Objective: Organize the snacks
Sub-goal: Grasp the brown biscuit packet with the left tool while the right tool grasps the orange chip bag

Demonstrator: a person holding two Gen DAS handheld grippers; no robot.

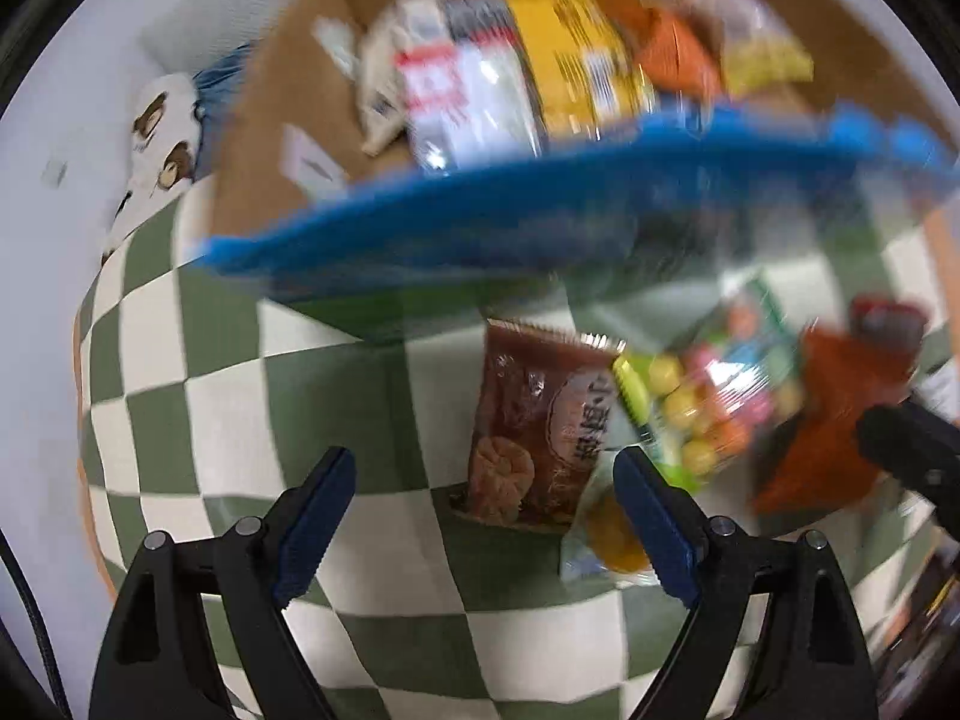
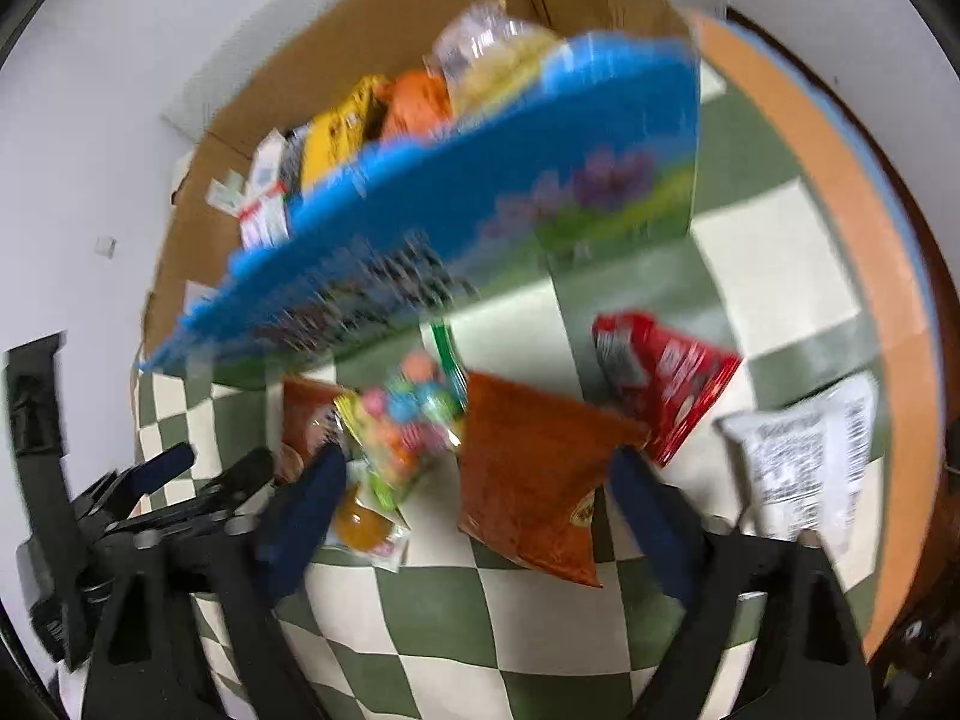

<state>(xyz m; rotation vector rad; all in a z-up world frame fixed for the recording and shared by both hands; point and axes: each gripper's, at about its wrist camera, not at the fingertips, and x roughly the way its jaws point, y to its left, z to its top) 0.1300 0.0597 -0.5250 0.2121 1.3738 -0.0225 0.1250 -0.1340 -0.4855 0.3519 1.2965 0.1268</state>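
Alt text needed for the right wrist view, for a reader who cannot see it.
The open right gripper points down at an orange-red snack bag on a green-and-white checked cloth. Beside it lie a colourful candy bag, a red packet and a white packet; behind, a blue-fronted cardboard box holds more snacks.

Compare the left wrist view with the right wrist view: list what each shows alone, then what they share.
Only the left wrist view shows the white printed pouch beside the cardboard box.

Only the right wrist view shows the red packet, the white packet and the orange table rim.

Both show the blue bag, the colourful candy bag, the brown snack packet, the orange-red bag, and the checkered cloth.
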